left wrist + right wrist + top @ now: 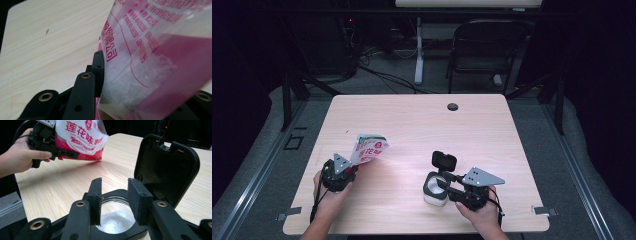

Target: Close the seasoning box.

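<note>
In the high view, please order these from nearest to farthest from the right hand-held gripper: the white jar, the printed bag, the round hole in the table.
1. White jar: right at the right hand-held gripper, on its left side.
2. Printed bag: farther left, held up by the left hand-held gripper.
3. Round hole: farthest, near the table's far edge.

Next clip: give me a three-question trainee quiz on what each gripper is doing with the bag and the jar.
1. True or false: the left gripper holds the bag clear of the table.
2. The jar at the right gripper has its lid: A) shut, B) flipped open, C) lying on the table.
3. Fill in: the jar holds a ___ granular substance.

Key: 1 true; 2 B; 3 white.
</note>
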Motion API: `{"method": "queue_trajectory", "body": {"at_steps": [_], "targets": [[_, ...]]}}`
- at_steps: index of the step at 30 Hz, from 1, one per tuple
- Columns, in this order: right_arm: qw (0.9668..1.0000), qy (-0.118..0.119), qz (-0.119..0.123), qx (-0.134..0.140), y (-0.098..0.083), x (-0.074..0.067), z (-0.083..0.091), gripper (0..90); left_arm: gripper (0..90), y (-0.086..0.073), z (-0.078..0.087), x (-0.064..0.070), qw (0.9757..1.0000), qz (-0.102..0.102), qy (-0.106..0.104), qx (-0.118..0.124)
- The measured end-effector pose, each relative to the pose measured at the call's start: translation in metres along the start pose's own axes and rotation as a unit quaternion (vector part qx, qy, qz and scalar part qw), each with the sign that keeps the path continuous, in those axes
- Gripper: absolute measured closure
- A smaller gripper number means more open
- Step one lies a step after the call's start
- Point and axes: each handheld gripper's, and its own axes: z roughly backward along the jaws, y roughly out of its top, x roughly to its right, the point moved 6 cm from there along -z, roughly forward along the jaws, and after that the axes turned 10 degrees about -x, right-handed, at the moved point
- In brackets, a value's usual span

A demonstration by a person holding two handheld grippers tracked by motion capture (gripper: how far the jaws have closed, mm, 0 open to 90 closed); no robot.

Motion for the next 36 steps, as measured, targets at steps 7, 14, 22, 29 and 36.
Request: {"method": "queue_trajectory", "body": {"at_steps": [7, 14, 22, 29, 36], "targets": [[1.0000, -0.001, 0.000, -0.001, 0.000, 0.001, 0.000, 64.3, 72.8, -0.005, -0.007, 0.004, 0.9998, -0.012, 0.009, -0.010], [1.0000, -0.004, 0.001, -0.003, -0.001, 0.002, 0.000, 64.2, 71.3, -0.007, -0.011, 0.011, 0.9981, -0.048, 0.029, -0.025], [1.0000, -0.004, 0.000, -0.004, -0.002, 0.002, 0.000, 63.4, 63.1, -0.008, -0.012, 0.015, 0.9985, -0.047, 0.017, -0.023], [1.0000, -0.006, -0.001, -0.002, -0.002, 0.004, 0.000, 62.9, 50.9, -0.009, -0.012, 0.022, 0.9972, -0.069, 0.002, -0.029], [1.0000, -0.007, -0.003, -0.001, -0.002, 0.004, 0.001, 62.7, 41.4, -0.006, -0.007, 0.029, 0.9969, -0.077, -0.009, -0.015]]}}
